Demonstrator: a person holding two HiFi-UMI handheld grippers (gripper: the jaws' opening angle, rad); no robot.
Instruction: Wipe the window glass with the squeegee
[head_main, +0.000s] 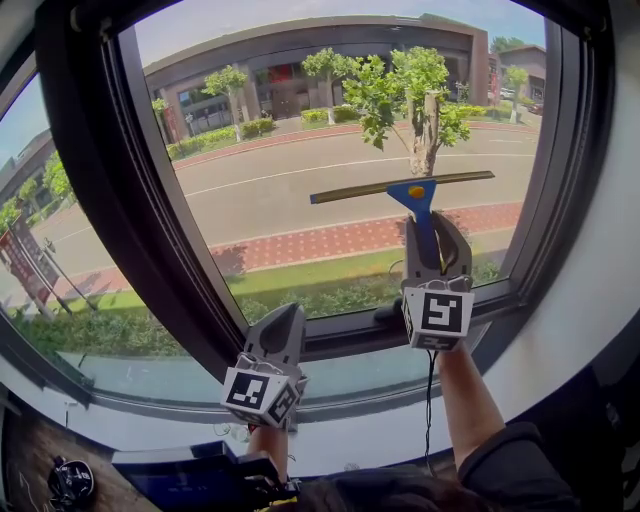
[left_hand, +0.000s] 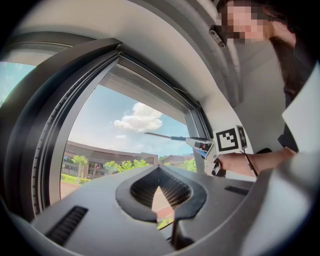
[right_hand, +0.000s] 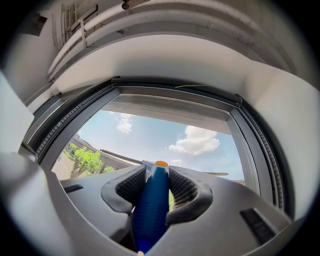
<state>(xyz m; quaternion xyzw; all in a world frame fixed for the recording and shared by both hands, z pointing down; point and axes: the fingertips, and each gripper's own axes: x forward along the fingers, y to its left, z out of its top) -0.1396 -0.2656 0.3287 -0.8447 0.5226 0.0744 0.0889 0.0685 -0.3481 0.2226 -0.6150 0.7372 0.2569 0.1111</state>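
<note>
My right claw clenches the blue squeegee handle, blade across the window glass; left claw clenched, empty, beside the dark frame.

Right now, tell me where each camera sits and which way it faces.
Head view: on the head, looking down at the window; shows right arm, left tongs, right tongs gripping the squeegee.
Left gripper view: on the left tongs, facing up at the window; shows its shut jaws, right arm.
Right gripper view: on the right tongs, facing up at the window; shows its jaws clamping the squeegee.
Shared: head and left gripper views both show right tongs and squeegee.
</note>
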